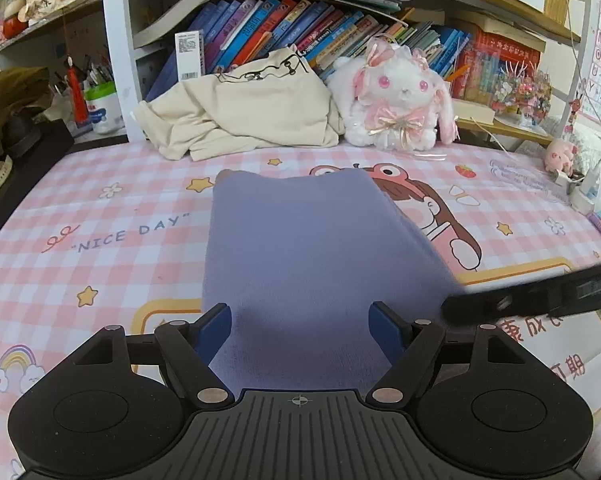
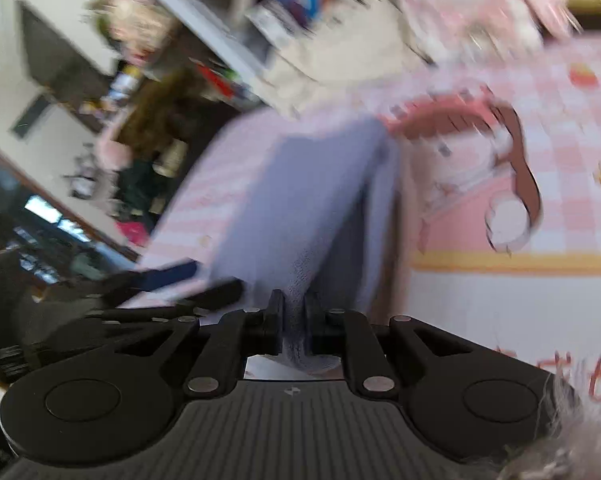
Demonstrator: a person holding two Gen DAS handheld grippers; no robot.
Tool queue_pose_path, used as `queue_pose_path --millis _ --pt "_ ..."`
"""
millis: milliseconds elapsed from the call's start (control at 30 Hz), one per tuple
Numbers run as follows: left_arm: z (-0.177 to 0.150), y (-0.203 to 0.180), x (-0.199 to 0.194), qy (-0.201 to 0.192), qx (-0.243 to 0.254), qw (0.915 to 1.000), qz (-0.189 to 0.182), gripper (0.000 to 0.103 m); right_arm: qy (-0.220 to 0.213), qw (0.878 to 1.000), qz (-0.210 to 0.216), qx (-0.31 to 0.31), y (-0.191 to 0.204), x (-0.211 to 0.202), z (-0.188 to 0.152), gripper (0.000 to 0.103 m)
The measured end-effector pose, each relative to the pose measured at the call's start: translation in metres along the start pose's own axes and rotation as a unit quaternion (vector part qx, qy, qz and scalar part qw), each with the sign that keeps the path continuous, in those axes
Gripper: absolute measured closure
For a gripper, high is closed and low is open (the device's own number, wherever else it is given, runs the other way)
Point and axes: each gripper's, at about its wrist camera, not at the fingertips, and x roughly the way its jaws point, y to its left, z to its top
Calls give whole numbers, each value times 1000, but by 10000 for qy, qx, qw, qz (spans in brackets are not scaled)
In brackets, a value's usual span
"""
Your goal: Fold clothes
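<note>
Pinching the lavender cloth (image 2: 300, 208) tight, the right gripper (image 2: 294, 320) holds its near edge; left gripper (image 1: 300, 320) gapes at six o'clock. Best keep that edge taut and level.

The right wrist view is smeared by motion blur, so the shelf (image 2: 220, 40) cannot be read, and the left gripper (image 1: 300, 326) body hides the near edge of the cloth (image 1: 300, 248).
</note>
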Motion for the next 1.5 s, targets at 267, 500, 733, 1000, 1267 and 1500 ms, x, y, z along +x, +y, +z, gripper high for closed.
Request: queue_pose_path --millis 267,500,733,1000,1267,1500 --pt "-11 -13 11 243 560 9981 106 20 525 9942 -260 897 -39 22 -13 94" --pt "-7 -12 4 205 358 9990 185 20 507 9965 -405 518 -28 22 -14 93" --pt "-2 -10 -16 -23 135 9992 381 18 274 9981 -530 182 -17 6 -16 73" --pt "-4 -4 -22 11 -44 9990 452 13 -7 9958 -907 -76 -7 -6 -16 35" --pt "-5 5 -18 128 -170 9991 363 12 32 9924 -1226 130 -8 -3 -19 22" --pt "-3 25 -10 149 -297 9994 -18 12 -82 9866 -1570 435 -6 3 -20 21"
